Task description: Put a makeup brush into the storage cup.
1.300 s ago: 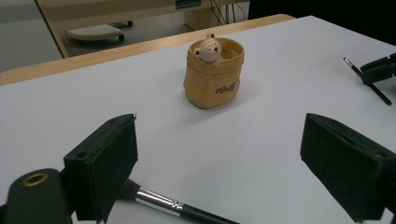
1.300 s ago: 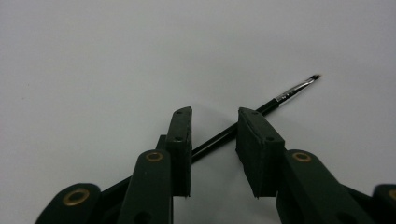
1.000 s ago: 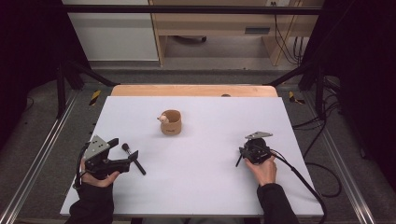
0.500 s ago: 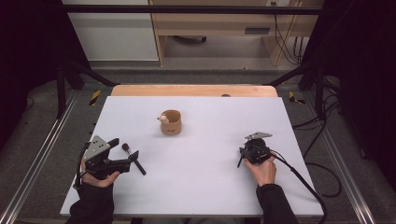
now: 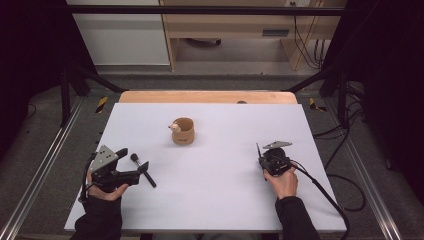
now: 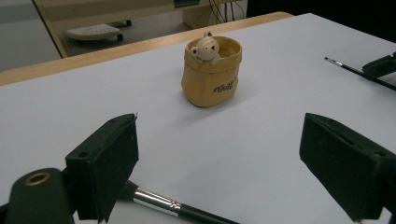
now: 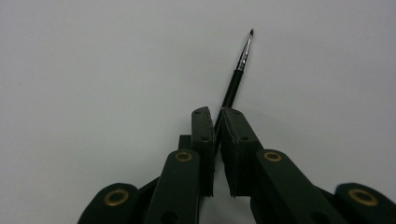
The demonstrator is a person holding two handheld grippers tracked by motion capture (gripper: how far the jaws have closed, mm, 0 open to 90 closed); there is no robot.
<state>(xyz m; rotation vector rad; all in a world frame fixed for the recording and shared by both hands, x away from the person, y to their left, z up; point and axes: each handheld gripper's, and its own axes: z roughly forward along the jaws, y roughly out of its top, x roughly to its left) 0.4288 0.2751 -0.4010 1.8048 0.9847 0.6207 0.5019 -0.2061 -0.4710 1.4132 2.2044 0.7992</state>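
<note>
A tan paper-bag-style pot (image 5: 183,131) with a small bear figure on its rim stands mid-table; the left gripper view has it (image 6: 212,70) straight ahead. My left gripper (image 5: 133,160) rests at the near left, jaws wide open (image 6: 222,135). A black brush with a silver ferrule (image 6: 159,203) lies on the table between them, untouched, its handle (image 5: 148,178) pointing toward the near edge. At the near right, my right gripper (image 5: 267,159) is shut (image 7: 218,116) on a thin black paintbrush (image 7: 238,70). Its jaws have just been closing on the handle, and the fine tip points away.
The white table top (image 5: 220,200) ends in a wooden strip (image 5: 207,97) at the far edge. Metal rails (image 5: 40,170) run along both sides. A cable (image 5: 320,190) trails from the right gripper off the table's near right.
</note>
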